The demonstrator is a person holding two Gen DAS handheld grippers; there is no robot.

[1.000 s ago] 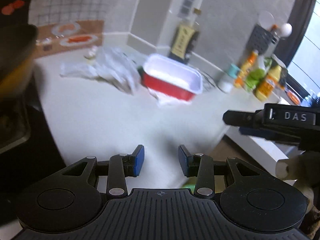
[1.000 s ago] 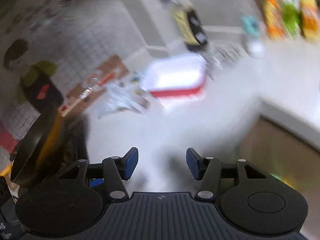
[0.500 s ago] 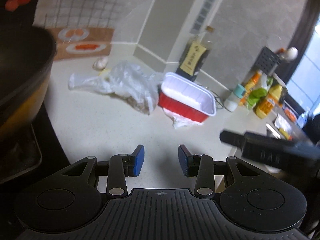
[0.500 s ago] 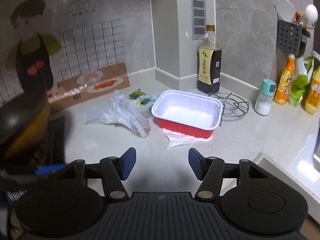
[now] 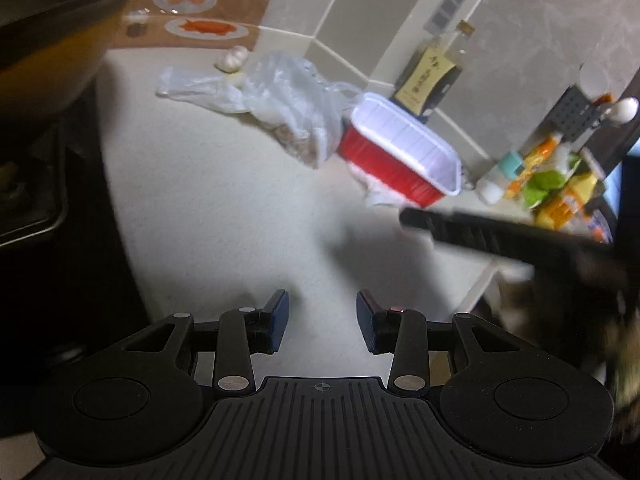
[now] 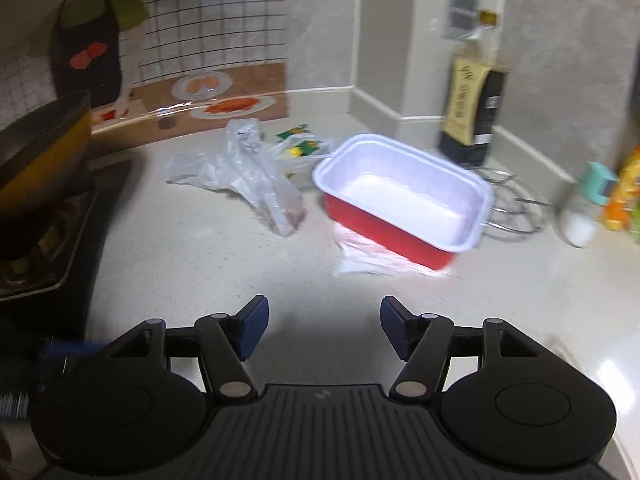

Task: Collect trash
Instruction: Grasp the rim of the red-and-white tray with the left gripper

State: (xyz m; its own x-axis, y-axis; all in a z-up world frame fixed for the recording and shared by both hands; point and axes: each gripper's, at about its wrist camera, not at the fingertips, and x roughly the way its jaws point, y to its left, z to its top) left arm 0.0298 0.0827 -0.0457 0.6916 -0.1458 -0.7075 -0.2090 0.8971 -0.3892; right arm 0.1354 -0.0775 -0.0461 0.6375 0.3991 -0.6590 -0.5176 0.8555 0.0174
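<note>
both claws hang over the pale counter (image 6: 200, 264), each spread wide with nothing between the blue pads. the right gripper (image 6: 323, 330) faces the trash almost head on: the red foil tray (image 6: 404, 204) sits ahead and a little to its right, empty, white inside, resting on a crumpled white wrapper (image 6: 372, 258), with its long axis running from near-left to far-right across the claw's line. the clear plastic bag (image 6: 248, 172) lies ahead-left, just beside the tray, small green-yellow packets (image 6: 298, 144) behind it. the left gripper (image 5: 322, 322) looks at the same heap from farther off; there the tray (image 5: 400, 152) is well up and to the right. judgement: the right hand is nearer, and the tray's near long rim looks the easier edge to pinch.
</note>
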